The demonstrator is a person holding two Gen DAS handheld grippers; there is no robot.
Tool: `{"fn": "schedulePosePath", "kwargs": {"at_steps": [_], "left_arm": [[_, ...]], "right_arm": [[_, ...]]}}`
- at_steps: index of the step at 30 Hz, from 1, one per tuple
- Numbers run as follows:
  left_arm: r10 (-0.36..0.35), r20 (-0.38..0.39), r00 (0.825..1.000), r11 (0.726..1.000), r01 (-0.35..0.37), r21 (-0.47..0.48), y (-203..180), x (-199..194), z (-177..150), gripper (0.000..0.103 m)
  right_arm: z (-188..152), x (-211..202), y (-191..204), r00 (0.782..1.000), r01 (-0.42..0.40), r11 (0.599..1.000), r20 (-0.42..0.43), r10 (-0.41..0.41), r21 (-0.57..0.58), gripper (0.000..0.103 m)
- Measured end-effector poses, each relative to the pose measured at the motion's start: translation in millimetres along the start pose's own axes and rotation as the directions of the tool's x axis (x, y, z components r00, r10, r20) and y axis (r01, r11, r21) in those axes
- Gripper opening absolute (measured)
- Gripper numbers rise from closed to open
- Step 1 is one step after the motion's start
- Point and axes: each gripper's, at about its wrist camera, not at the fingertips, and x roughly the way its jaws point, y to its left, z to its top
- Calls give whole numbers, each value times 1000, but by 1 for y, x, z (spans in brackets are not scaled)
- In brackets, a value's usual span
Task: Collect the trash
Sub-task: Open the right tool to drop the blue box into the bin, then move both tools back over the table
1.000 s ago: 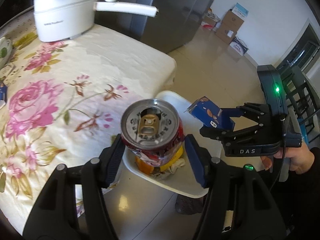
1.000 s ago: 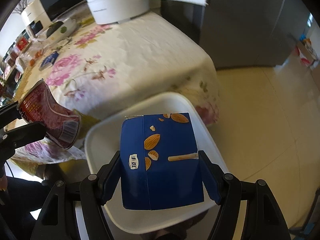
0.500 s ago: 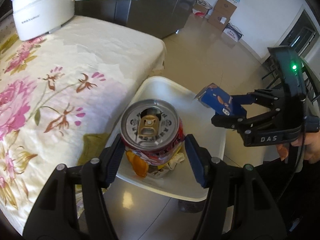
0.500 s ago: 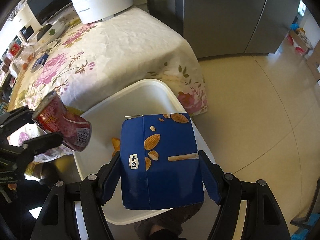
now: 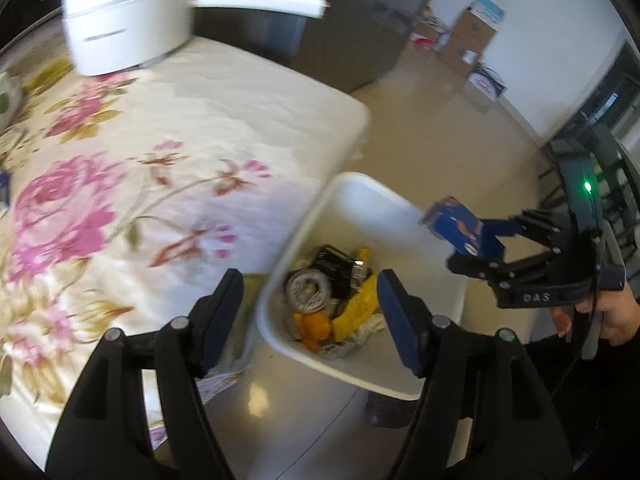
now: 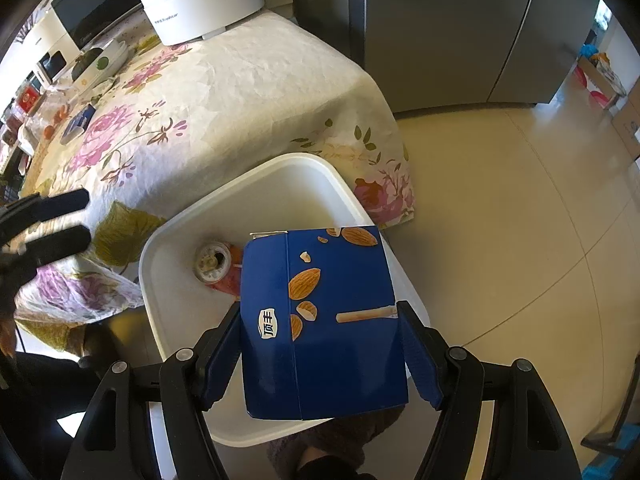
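Left gripper (image 5: 308, 280): stood wide, jaws having just opened further, with nothing between the pads. Hung over the near-left corner of the bin (image 5: 360, 178), pointed steeply down.

Can (image 5: 308, 292): lay inside the bin, top end up, well below the open pads. Rested among other trash: touched a black packet (image 5: 336, 264) behind it, orange peel (image 5: 312, 328) in front, yellow peel (image 5: 356, 308) to its right.

Right gripper (image 6: 320, 316): clamped on a blue box (image 6: 320, 340), one pad pressed to each side. Held the box above the bin's right half, clear of the rim and of the trash. Carried almond pictures and a white label on the box's upper face. Gripped at the handle by a hand (image 5: 612, 316), seen from the left wrist view.

Bin: white, rectangular, set on the floor (image 6: 500, 200) just beside the table corner, partly under the hanging cloth (image 6: 240, 100).

Cloth: cream with pink flowers, spread over the whole tabletop. Bore a white pot (image 6: 200, 4) with a long handle at the far edge, and small items at the far left, too blurred to name.

Fridge (image 6: 440, 40): grey, stood behind the table. Cartons (image 5: 472, 32): stacked by the far wall.
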Motion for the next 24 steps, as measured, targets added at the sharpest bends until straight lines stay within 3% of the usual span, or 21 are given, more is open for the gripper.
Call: {"fn": "schedulePosePath", "kwargs": {"at_steps": [5,9,24], "left_arm": [[48,13,999,998,-47,-46,20,-13,0,75],[72,24,997,994,-69,-89,33,-22,-2,76],[149,54,987,968,-134,-212,94,-61,-15,82]], "right_arm": [[2,1,6,1000,-11,1000,-2,11,0,75],[6,-3,10,1000,-28,1000,15,27,14,85],[32,-11,57,998,-54,997,33,56,-55,85]]}}
